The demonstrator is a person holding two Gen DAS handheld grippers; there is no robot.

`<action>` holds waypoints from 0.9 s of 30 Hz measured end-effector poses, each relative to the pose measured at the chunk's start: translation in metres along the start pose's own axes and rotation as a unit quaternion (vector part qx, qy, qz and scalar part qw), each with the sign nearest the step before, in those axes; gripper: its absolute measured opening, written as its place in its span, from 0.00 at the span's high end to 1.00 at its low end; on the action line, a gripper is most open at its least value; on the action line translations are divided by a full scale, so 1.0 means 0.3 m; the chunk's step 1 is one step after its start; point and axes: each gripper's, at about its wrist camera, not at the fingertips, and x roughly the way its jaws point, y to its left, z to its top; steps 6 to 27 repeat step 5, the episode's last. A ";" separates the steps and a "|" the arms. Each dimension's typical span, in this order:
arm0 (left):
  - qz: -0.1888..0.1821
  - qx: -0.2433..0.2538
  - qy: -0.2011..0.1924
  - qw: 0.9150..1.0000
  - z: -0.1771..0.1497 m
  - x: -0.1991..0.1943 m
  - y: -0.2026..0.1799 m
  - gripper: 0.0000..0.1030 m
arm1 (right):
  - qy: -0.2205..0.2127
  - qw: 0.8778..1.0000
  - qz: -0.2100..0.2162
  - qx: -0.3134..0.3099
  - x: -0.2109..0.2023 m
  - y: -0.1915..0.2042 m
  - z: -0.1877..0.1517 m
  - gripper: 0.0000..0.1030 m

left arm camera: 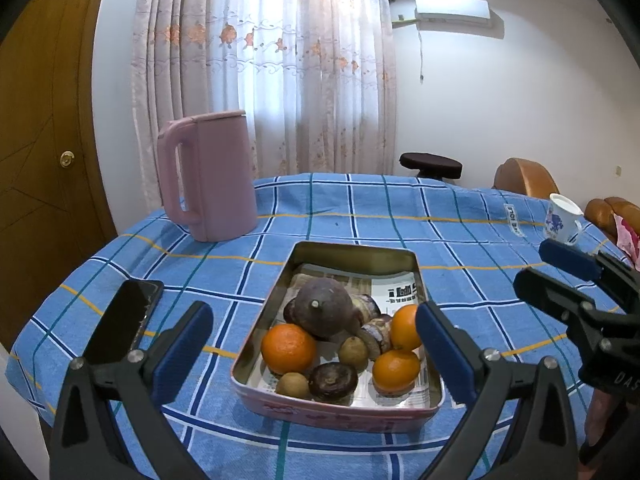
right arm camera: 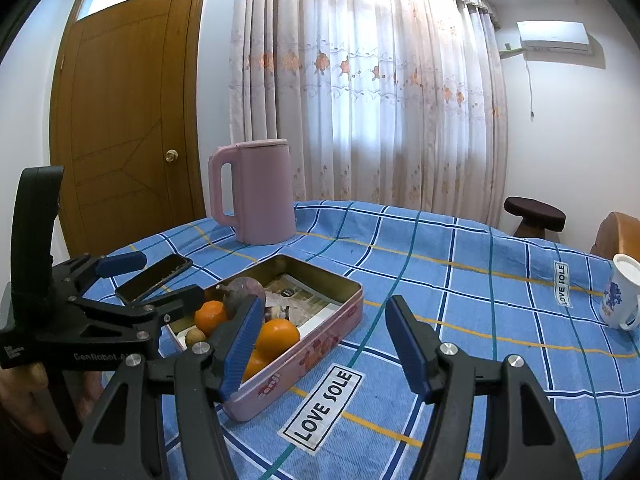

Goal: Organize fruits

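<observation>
Left hand-held gripper [left arm camera: 314, 354] straddling fruit tin [left arm camera: 352, 254].

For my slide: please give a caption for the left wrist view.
Open left gripper faces a fruit-filled tin on checked cloth.

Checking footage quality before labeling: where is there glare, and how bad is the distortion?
Left wrist view: backlit curtain washes out, tin walls mirror the fruit, table edge bows. Right wrist view: same window glare, door frame curves, corners go black; oranges stay sharp.
</observation>
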 end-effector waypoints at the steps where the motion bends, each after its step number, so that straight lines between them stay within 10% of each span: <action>1: 0.000 0.001 0.000 1.000 0.001 0.001 -0.001 0.00 | 0.000 1.000 0.000 0.000 -0.004 -0.002 -0.002 0.37; 27: -0.008 0.003 0.001 1.000 0.001 -0.002 -0.002 0.00 | 0.007 1.000 -0.008 0.000 0.000 -0.013 -0.009 0.37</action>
